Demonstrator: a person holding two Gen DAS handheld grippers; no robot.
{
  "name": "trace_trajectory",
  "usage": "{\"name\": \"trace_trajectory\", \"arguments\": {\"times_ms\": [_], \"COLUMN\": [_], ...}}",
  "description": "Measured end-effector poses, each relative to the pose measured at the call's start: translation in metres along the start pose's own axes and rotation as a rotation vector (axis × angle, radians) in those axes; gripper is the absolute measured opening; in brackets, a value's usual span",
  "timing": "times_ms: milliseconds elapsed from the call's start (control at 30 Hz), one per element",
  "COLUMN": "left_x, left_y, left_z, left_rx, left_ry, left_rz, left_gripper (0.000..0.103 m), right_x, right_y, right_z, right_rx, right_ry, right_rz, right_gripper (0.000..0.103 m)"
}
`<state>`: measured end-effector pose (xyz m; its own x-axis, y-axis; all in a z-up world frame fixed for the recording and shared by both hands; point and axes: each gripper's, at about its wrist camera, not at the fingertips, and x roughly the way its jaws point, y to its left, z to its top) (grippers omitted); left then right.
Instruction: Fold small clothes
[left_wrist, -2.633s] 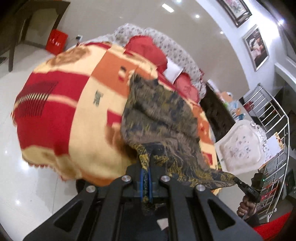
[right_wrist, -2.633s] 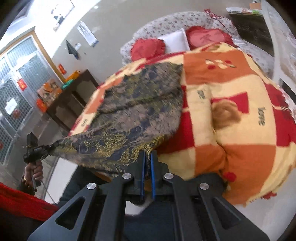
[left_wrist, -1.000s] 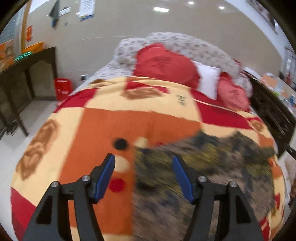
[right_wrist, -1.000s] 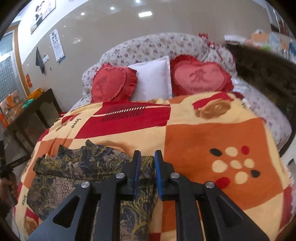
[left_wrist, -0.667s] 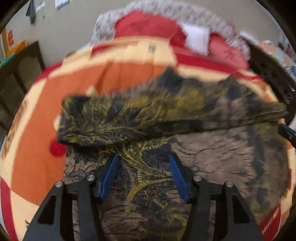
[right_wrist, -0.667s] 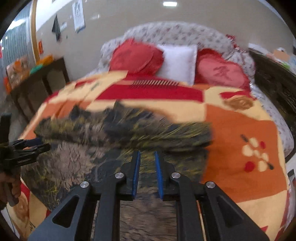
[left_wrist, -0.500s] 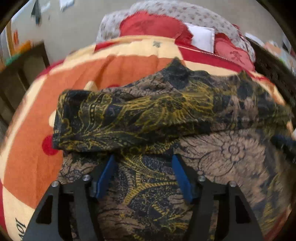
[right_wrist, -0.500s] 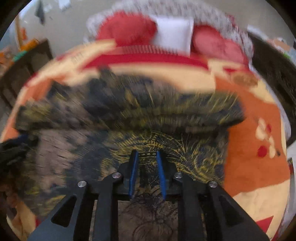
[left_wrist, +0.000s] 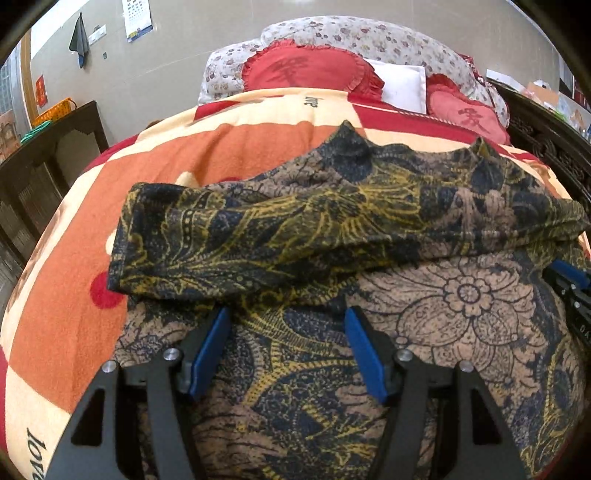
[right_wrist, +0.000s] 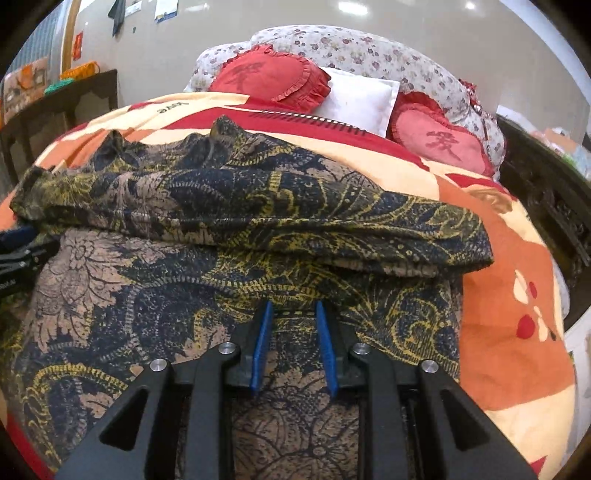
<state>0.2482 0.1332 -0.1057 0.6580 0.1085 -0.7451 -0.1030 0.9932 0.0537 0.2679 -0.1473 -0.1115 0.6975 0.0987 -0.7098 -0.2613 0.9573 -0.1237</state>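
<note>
A dark blue, tan and gold patterned garment (left_wrist: 332, 236) lies on the bed, its far part folded back toward me into a thick band across the middle. It also fills the right wrist view (right_wrist: 258, 206). My left gripper (left_wrist: 286, 328) is open and empty, just above the near flat layer below the fold's left end. My right gripper (right_wrist: 293, 325) is open with a narrower gap, empty, over the near layer below the fold's right part. The right gripper's tip shows at the left view's right edge (left_wrist: 569, 284), the left gripper's tip at the right view's left edge (right_wrist: 18, 247).
The garment rests on an orange, red and cream blanket (left_wrist: 74, 266) covering the bed. Red heart cushions (right_wrist: 269, 77) and a white pillow (right_wrist: 358, 99) lie at the head. A dark wooden table (left_wrist: 40, 166) stands left; a dark carved bed frame (right_wrist: 546, 192) runs along the right.
Both grippers carried the garment's edge forward, laid it back over itself as a fold, and let go. The left opened first; the right has opened in the last half second.
</note>
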Motion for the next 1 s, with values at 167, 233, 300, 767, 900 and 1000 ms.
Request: {"name": "trace_trajectory", "arguments": {"times_ms": [167, 233, 300, 767, 900, 1000], "left_x": [0.001, 0.001, 0.001, 0.031, 0.001, -0.016], "left_y": [0.0, 0.0, 0.0, 0.001, 0.033, 0.052], "left_z": [0.001, 0.001, 0.001, 0.08, 0.115, 0.118], "left_rx": [0.0, 0.0, -0.001, -0.063, -0.21, -0.264], "left_ry": [0.0, 0.0, 0.001, 0.227, 0.02, -0.064], "left_rz": [-0.001, -0.001, -0.001, -0.046, -0.078, -0.08], "left_gripper": [0.068, 0.068, 0.068, 0.088, 0.086, 0.086], "right_x": [0.0, 0.001, 0.002, 0.014, -0.018, -0.03], "right_y": [-0.001, -0.003, -0.004, -0.019, -0.038, -0.065], "right_z": [-0.003, -0.004, -0.004, 0.049, 0.081, 0.086], "right_rx": [0.015, 0.026, 0.028, 0.034, 0.092, 0.213], "right_ry": [0.0, 0.0, -0.001, 0.158, -0.095, -0.152], "right_rz": [0.017, 0.028, 0.03, 0.106, 0.08, 0.09], "right_gripper": [0.026, 0.026, 0.026, 0.027, 0.027, 0.027]}}
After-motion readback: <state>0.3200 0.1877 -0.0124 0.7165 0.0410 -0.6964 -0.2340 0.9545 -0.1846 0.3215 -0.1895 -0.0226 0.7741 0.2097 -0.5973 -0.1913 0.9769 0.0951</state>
